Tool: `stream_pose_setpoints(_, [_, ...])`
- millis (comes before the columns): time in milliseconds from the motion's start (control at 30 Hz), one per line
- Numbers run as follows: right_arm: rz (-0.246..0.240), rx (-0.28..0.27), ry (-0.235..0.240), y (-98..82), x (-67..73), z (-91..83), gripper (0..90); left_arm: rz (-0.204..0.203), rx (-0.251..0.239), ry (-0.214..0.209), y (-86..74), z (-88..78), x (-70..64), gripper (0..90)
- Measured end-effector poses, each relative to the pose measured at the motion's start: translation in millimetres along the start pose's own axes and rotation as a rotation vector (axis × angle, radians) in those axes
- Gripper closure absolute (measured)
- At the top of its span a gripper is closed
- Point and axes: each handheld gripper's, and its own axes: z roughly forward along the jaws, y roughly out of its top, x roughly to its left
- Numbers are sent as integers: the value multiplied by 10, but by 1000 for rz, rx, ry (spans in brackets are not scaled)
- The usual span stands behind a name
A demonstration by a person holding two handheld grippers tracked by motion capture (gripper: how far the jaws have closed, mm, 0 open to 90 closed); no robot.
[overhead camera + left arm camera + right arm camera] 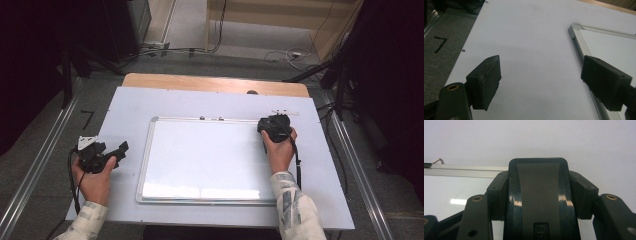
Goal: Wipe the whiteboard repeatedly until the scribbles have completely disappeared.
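right gripper (539, 195) has its jaws clamped on a whiteboard eraser (539, 192) at the whiteboard (200, 155) top right corner; left gripper (541, 82) jaws hang wide over the desk (529, 37). unheld board might slide when wiping.

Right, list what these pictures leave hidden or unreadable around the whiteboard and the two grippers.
- Eraser: right gripper view, its lower end is cut off by the bottom edge, and its embossed mark is too small to read.
- Right gripper: high view, the hand covers its jaws and what they hold.
- Whiteboard: left gripper view, cut off at the right edge, and one jaw covers part of its frame.
- Left gripper: nothing between its jaws.
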Motion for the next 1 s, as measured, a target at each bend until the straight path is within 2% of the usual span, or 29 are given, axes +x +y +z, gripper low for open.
stream_pose_setpoints(367, [16,27,-33,-7,-56,114,383,0,1,0,0,1,-1,172])
stream_pose_setpoints(633, [-3,43,-52,-28,-34,165,382,1,1,0,-2,2,-1,172])
stream_pose_setpoints(1000, [-15,27,-39,-31,-42,154,321,-1,1,1,-3,-1,0,172])
